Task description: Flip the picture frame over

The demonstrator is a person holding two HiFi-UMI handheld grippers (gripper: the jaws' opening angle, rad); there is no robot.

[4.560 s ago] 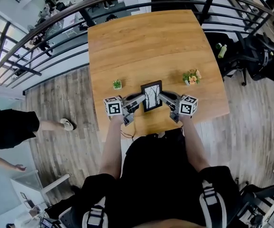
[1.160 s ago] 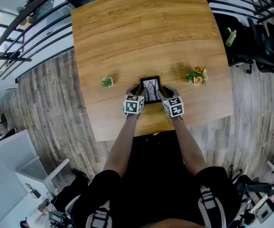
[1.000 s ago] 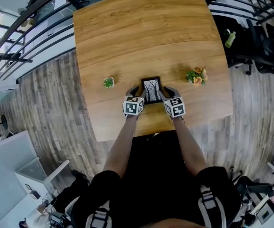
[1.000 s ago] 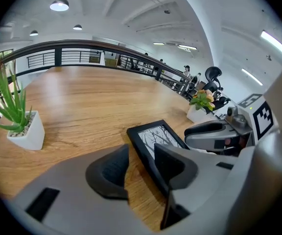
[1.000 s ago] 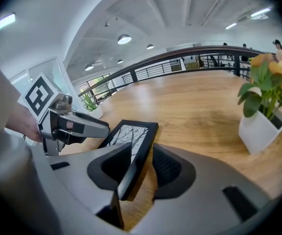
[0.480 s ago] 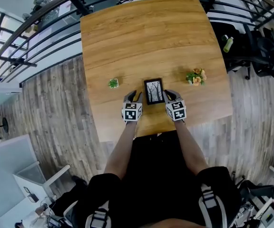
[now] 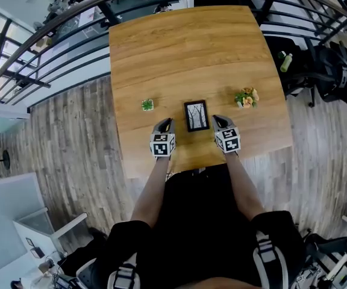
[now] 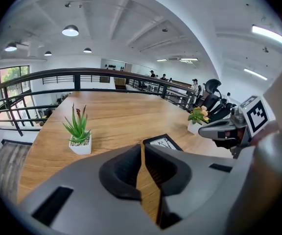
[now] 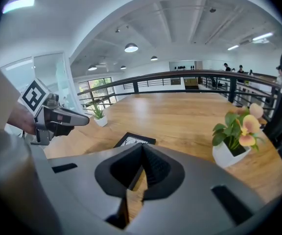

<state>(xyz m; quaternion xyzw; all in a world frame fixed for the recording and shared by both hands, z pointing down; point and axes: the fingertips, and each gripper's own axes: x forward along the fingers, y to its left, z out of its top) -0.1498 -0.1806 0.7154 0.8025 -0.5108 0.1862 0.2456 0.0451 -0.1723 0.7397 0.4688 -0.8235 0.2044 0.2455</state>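
The wooden table (image 7: 185, 47) fills the middle of the head view, with a dark railing (image 7: 71, 26) curving round its far and left sides above a plank floor (image 7: 71, 137). The person stands at the table's near edge, 1 forearm (image 7: 152, 182) reaching to each gripper. The left gripper (image 7: 166, 123) has just been closing its jaws, and its own view shows the pads meeting at their tips with nothing between them, only table wood showing through the slit lower down. The right gripper (image 7: 216, 120) has its jaws fully together and is likewise empty. Between the 2 grippers, touching neither, the picture frame (image 7: 196, 115) lies flat on the table near the near edge, its black border and picture side (a pale print of bare trees) facing up. To the right of the frame stands a flowering plant (image 7: 245, 97) in a white pot, and to the left a smaller green plant (image 7: 147, 105), also in a white pot, both well apart from the frame.
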